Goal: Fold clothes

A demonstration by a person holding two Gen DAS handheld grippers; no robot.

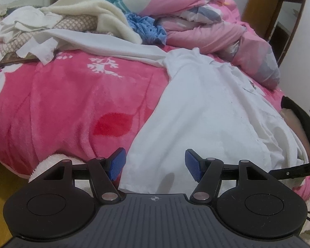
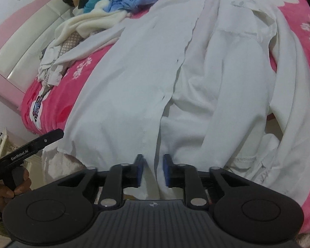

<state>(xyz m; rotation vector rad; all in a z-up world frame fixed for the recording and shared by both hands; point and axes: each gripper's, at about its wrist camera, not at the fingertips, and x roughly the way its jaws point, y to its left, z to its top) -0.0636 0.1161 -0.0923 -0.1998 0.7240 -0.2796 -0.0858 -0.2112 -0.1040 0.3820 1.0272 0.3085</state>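
Observation:
A white button-front shirt [image 2: 134, 78] lies spread lengthwise on the pink floral blanket [image 1: 72, 103], one sleeve folded over its right half. In the right wrist view my right gripper [image 2: 153, 170] is at the shirt's near hem, its blue pads closed to a narrow gap with the front edge of the cloth pinched between them. My left gripper [image 1: 155, 164] is open at the hem's left corner of the shirt [image 1: 196, 113], with cloth lying below the gap and nothing held. The left tool's black body [image 2: 31, 146] and the hand holding it show at the left of the right wrist view.
A heap of pink bedding [image 1: 196, 20], a cream blanket [image 1: 93, 10], a blue garment [image 1: 148, 26] and other white clothes [image 1: 31, 24] lies at the far side of the bed. A padded headboard [image 2: 20, 47] stands at left. The bed's near edge runs just under both grippers.

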